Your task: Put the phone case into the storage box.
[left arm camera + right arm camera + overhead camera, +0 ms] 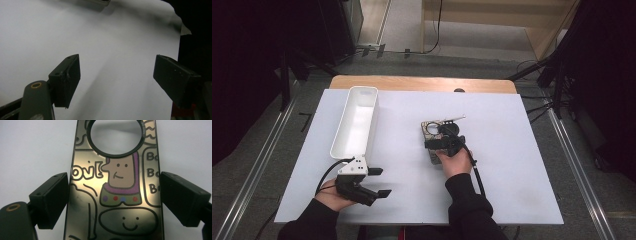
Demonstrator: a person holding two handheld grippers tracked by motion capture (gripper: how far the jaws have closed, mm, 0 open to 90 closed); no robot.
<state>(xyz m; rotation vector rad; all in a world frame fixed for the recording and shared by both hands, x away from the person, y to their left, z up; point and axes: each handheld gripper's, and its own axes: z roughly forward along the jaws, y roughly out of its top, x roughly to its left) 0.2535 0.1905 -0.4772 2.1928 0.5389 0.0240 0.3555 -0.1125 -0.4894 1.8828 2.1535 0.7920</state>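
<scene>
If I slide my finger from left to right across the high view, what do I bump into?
White tray → left gripper → cartoon-printed case with the right gripper over it → bare white board.

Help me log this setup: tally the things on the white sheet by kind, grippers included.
White tray: 1
Cartoon-printed phone case: 1
Slim silvery item behind the case: 1
Grippers, left and right: 2
Total: 5

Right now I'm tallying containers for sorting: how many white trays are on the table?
1. The white tray lies lengthwise on the table's left half, just beyond the left tongs. Nothing appears hidden behind it.
</scene>
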